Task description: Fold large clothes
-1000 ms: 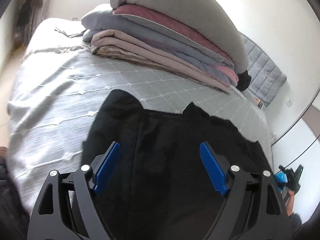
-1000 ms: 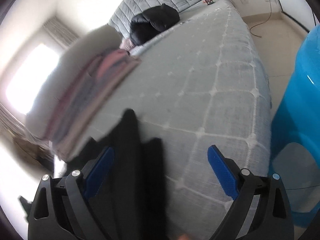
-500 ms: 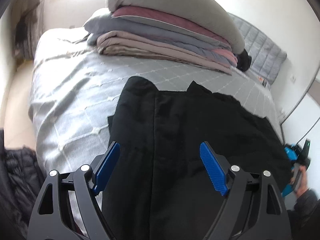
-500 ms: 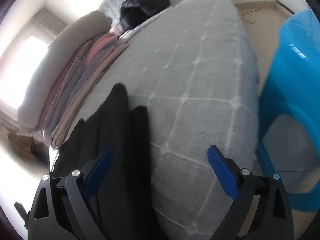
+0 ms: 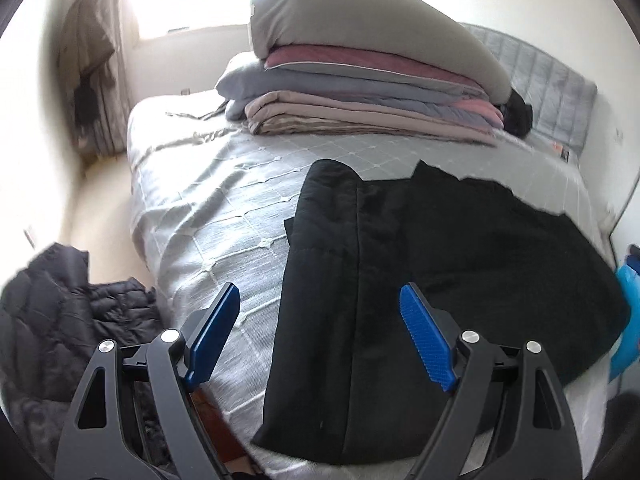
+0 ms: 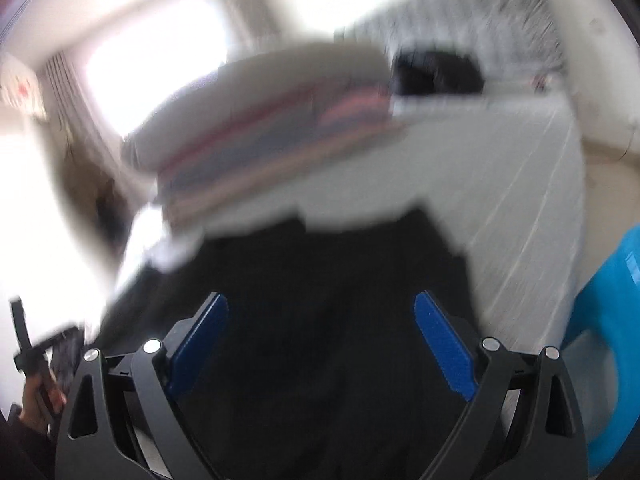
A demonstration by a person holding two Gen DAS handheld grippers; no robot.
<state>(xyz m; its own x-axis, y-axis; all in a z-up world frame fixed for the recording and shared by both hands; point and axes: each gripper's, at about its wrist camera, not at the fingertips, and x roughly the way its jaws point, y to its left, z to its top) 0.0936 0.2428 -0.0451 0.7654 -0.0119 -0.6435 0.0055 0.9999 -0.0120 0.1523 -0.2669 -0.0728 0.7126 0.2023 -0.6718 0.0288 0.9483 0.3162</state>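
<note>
A large black garment (image 5: 420, 280) lies spread on the grey quilted bed (image 5: 224, 216), reaching the bed's near edge. My left gripper (image 5: 320, 300) is open and empty, above the garment's left part near the bed edge. My right gripper (image 6: 322, 308) is open and empty, over the same black garment (image 6: 320, 280); this view is blurred by motion.
A stack of folded blankets and a pillow (image 5: 360, 92) sits at the far side of the bed. A black puffy jacket (image 5: 60, 312) lies on the floor at the left. A blue plastic stool (image 6: 608, 340) stands at the right of the bed.
My left gripper has pulled back and left, showing more of the bed edge and the floor jacket. My right gripper has swung left, from the bed's right side to over the garment.
</note>
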